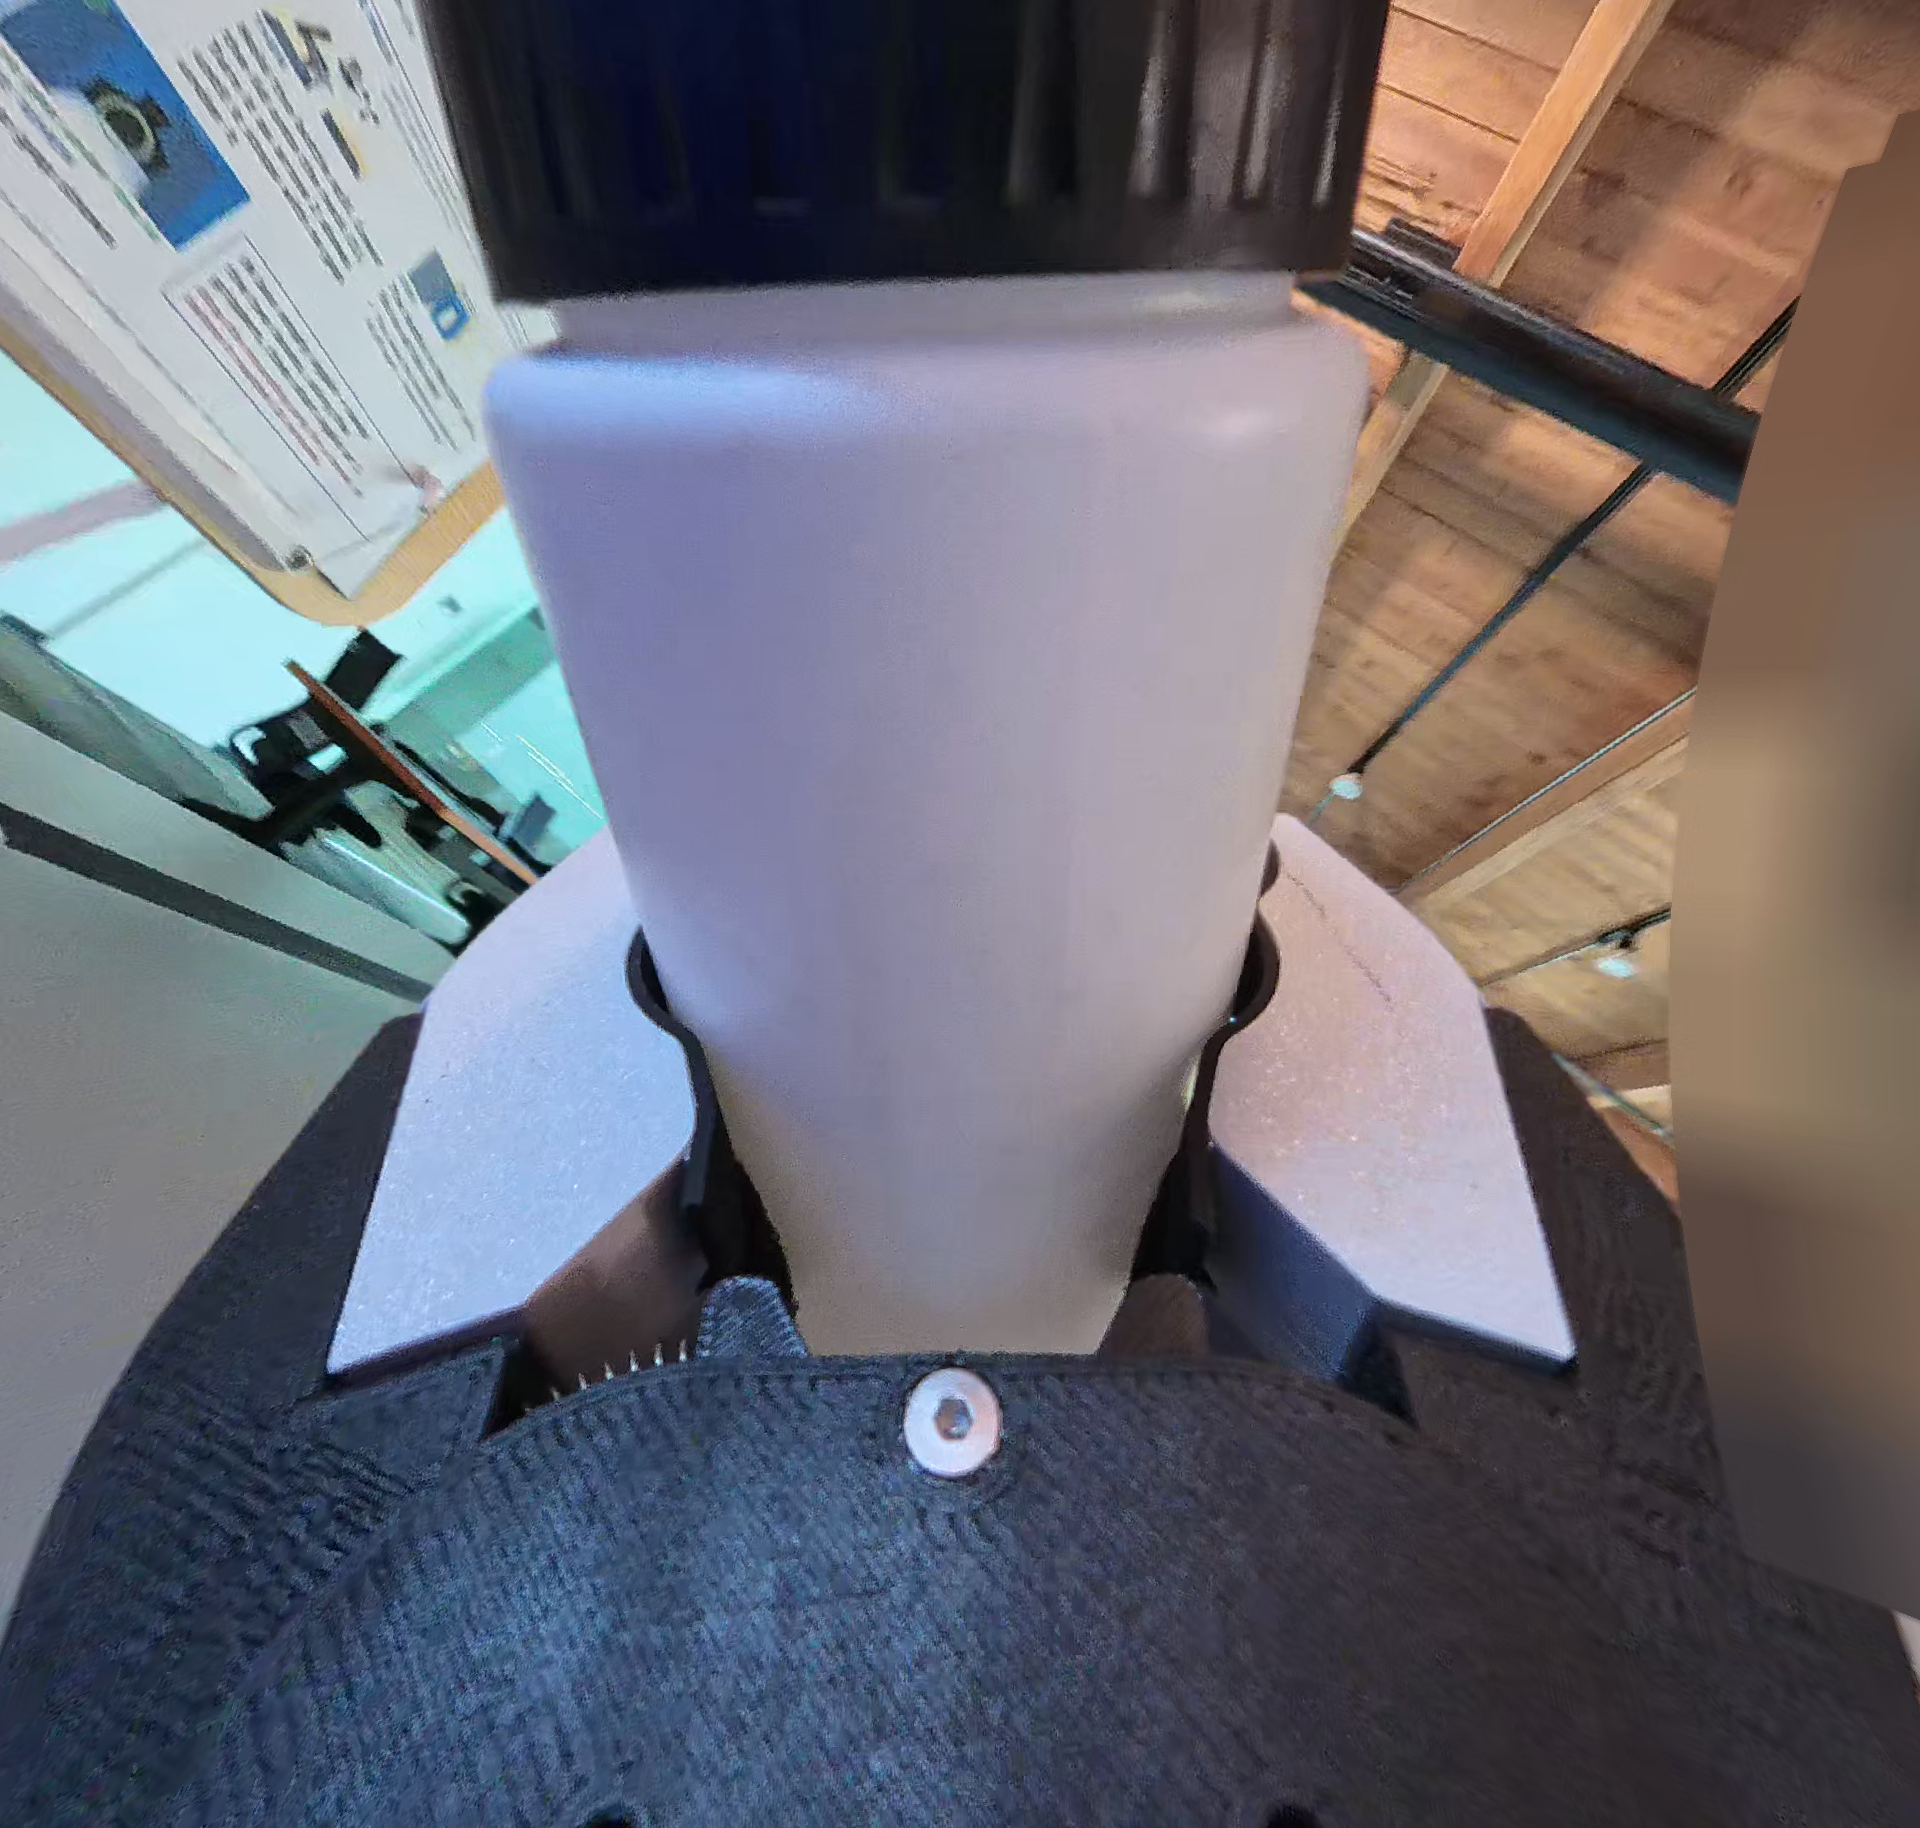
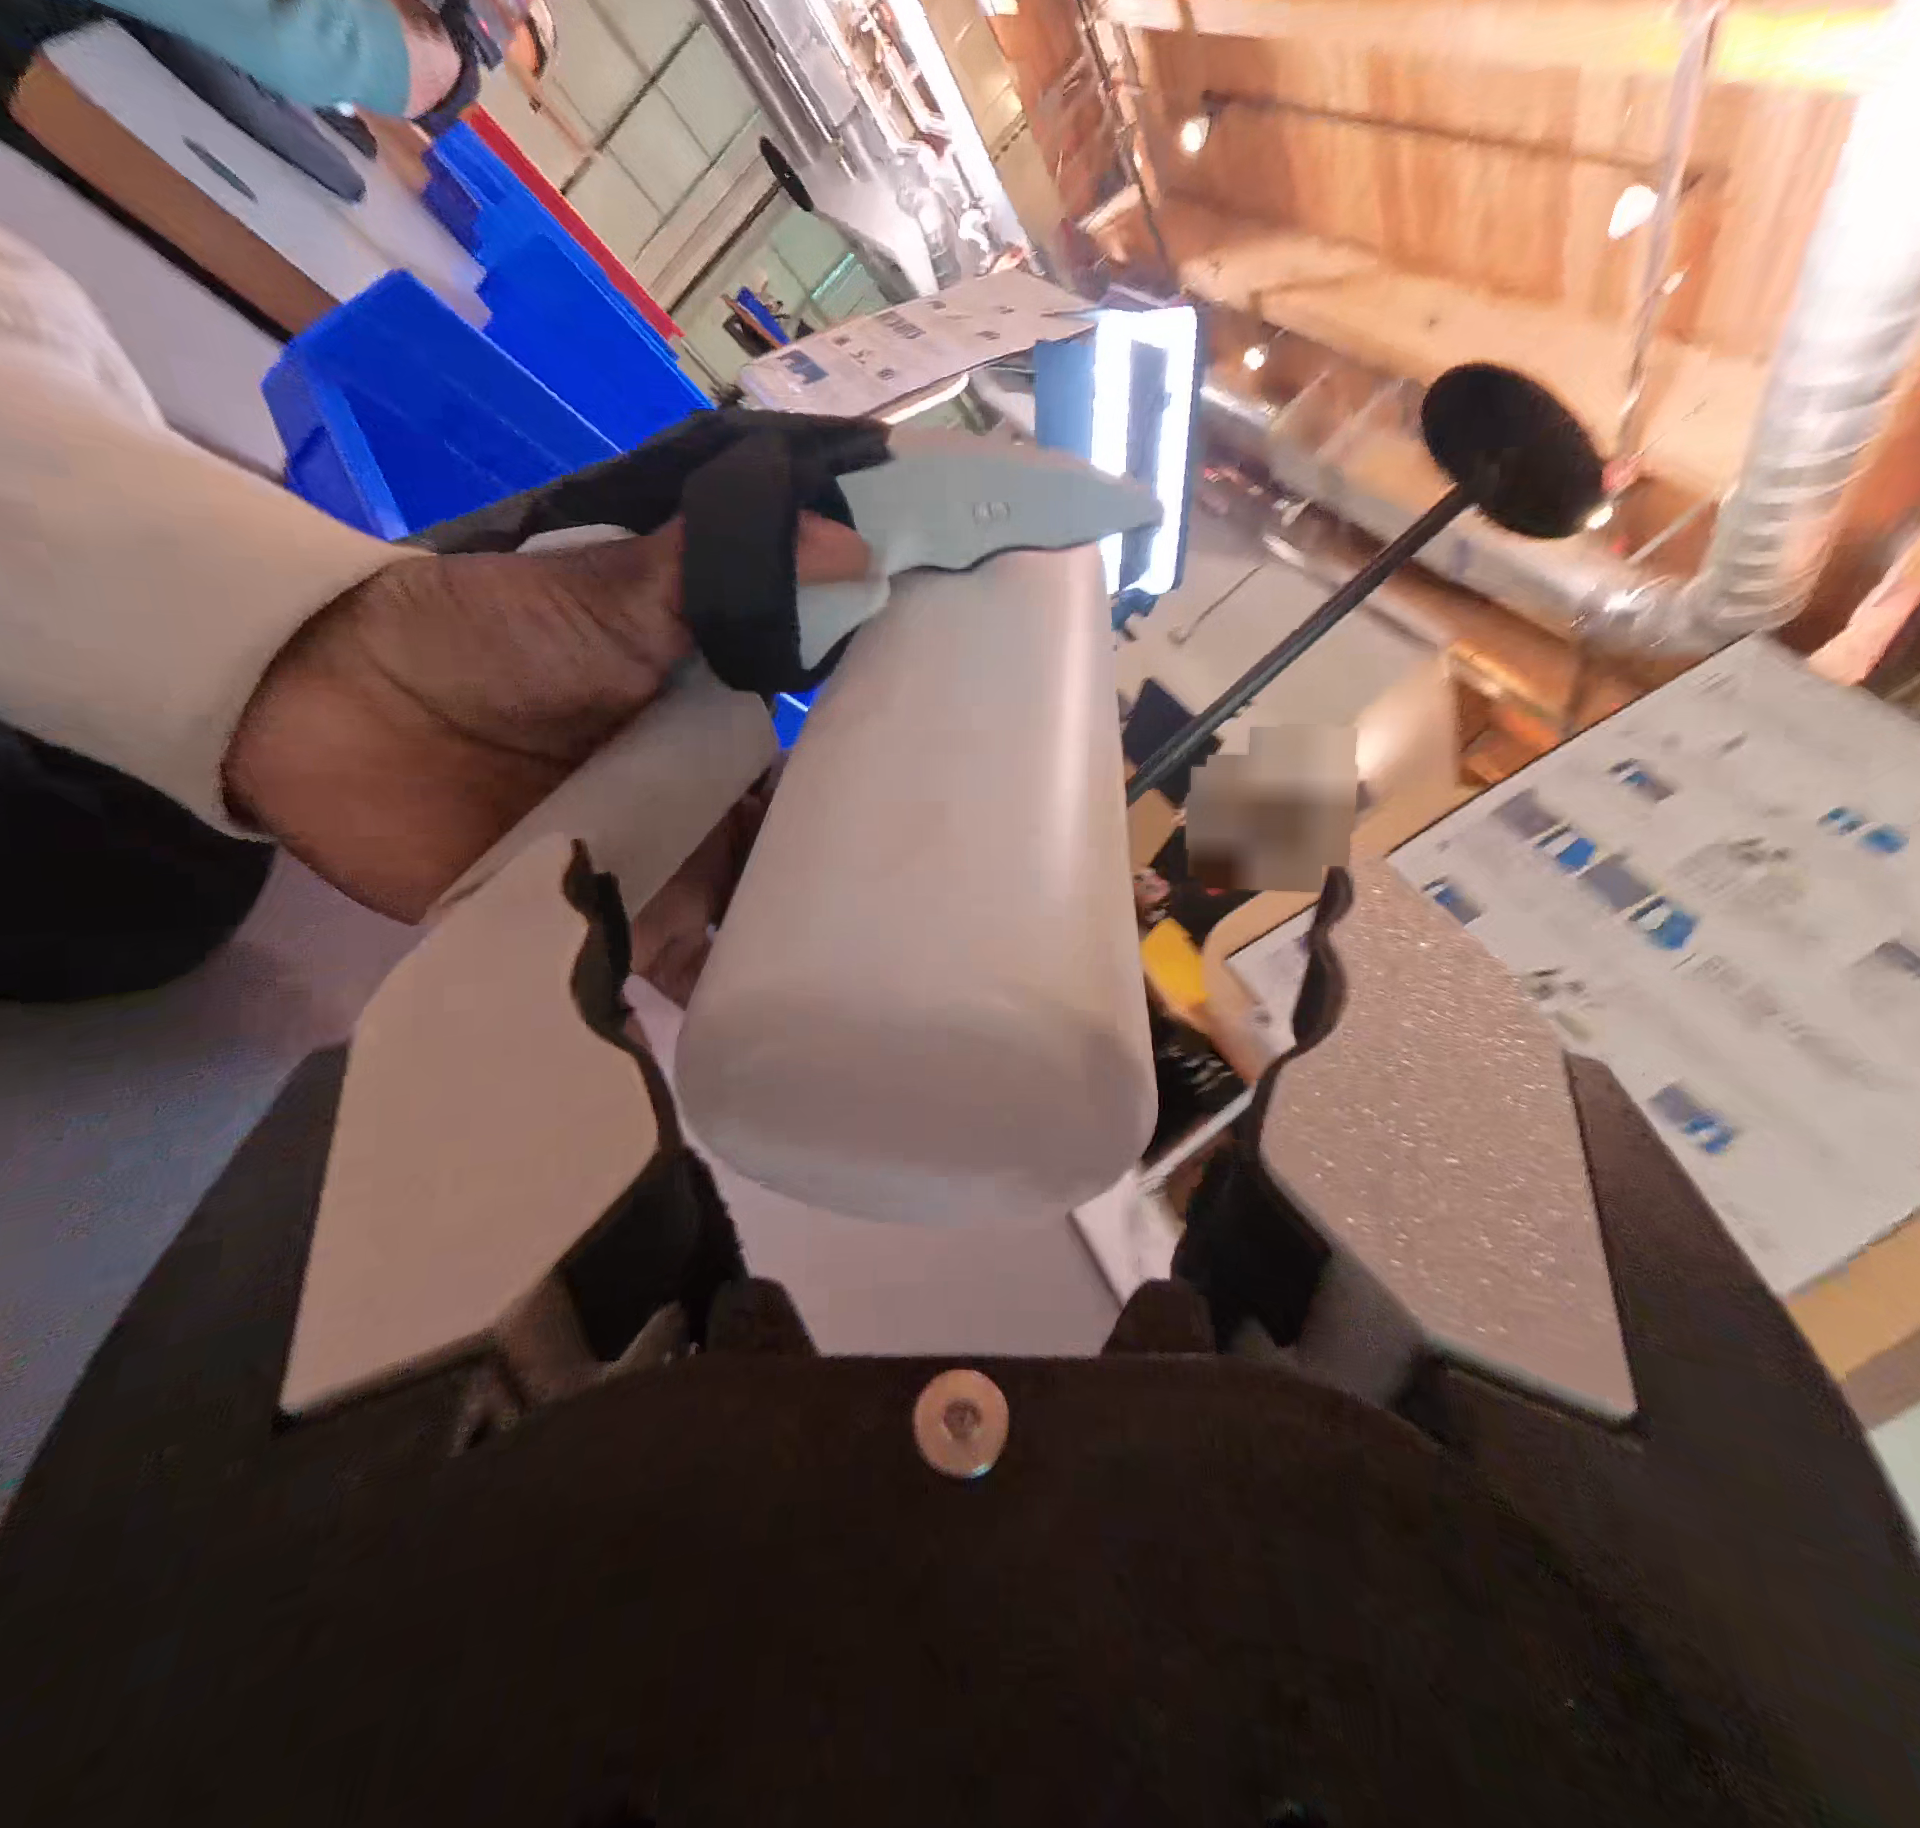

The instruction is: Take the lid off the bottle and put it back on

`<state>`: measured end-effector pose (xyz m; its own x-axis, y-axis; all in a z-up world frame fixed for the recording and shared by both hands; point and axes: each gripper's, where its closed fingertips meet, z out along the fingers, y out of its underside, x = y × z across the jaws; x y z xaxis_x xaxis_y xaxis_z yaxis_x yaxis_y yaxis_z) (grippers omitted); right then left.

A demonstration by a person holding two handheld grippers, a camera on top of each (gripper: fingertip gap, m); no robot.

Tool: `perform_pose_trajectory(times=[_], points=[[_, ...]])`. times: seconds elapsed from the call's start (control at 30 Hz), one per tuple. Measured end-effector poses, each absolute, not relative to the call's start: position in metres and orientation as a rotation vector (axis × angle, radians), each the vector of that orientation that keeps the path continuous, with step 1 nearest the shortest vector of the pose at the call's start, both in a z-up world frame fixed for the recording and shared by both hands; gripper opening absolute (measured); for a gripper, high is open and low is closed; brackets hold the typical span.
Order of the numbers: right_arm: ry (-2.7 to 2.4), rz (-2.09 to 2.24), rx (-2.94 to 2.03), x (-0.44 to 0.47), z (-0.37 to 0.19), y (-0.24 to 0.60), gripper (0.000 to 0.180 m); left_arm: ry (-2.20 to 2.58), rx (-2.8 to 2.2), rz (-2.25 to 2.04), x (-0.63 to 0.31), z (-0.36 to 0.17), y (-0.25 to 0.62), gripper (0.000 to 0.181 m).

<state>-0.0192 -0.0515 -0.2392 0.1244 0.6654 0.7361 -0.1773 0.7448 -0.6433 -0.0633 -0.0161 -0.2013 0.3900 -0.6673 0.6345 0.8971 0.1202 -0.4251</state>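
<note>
Left wrist view is showing the left tool clamping the white bottle low on its body, both fingers pressing in from either side with no gap showing. The bottle is standing out along the fingers, away from the camera, and the black ribbed lid is sitting on its neck at the far end — screwed on or merely resting, I cannot tell. Holding the body low like this is leaving the whole cap end free for the other tool to work on, which is probably the reason for the grip.

In the right wrist view the right tool is standing wide, its jaws well apart and gripping nothing. The bottle's flat base is pointing toward this camera between the spread fingers without clearly touching either one. Farther off, a hand is wrapping the handle of the left tool, whose pale finger is lying against the bottle's side. The bottle is being held up in the air — no desk is carrying it. The lid itself is hidden here behind the body, so the right tool appears to be at the wrong end for unscrewing.
</note>
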Motion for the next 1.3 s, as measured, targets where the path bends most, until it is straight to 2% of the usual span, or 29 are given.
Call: perform_pose_trajectory(times=[0.1, 0.17, 0.3, 0.4, 0.43, 0.67, 0.73, 0.8, 1.0, 1.1, 1.17, 1.3], points=[[-1.311, 0.546, -0.429, -0.017, -0.239, -0.050, 0.111, -0.318, -0.877, -1.251, -0.056, -0.204, -0.014, 0.103], [-1.331, 0.529, -0.437, -0.014, -0.241, -0.049, 0.092, -0.314, -0.879, -1.265, -0.054, -0.204, -0.014, 0.103], [-1.346, 0.469, -0.449, -0.013, -0.240, -0.047, 0.092, -0.276, -0.877, -1.266, -0.051, -0.201, -0.017, 0.103], [-1.297, 0.373, -0.354, -0.008, -0.230, -0.048, 0.114, -0.267, -0.866, -1.273, -0.053, -0.198, -0.019, 0.103], [-1.294, 0.355, -0.331, -0.006, -0.229, -0.048, 0.115, -0.274, -0.853, -1.287, -0.055, -0.198, -0.020, 0.103], [-1.363, 0.332, -0.291, -0.006, -0.238, -0.055, 0.090, -0.260, -0.849, -1.336, -0.056, -0.196, -0.021, 0.104], [-1.377, 0.310, -0.289, -0.007, -0.240, -0.054, 0.095, -0.258, -0.845, -1.369, -0.055, -0.195, -0.022, 0.103], [-1.377, 0.328, -0.297, -0.007, -0.239, -0.053, 0.108, -0.281, -0.831, -1.397, -0.057, -0.195, -0.022, 0.104], [-1.365, 0.281, -0.262, -0.004, -0.238, -0.056, 0.089, -0.283, -0.844, -1.408, -0.056, -0.197, -0.020, 0.103], [-1.359, 0.283, -0.276, -0.004, -0.237, -0.055, 0.089, -0.286, -0.836, -1.418, -0.057, -0.196, -0.021, 0.103], [-1.337, 0.277, -0.299, -0.004, -0.234, -0.050, 0.100, -0.284, -0.821, -1.454, -0.056, -0.195, -0.022, 0.103], [-1.351, 0.264, -0.288, -0.002, -0.236, -0.051, 0.091, -0.286, -0.826, -1.476, -0.055, -0.194, -0.022, 0.106]])
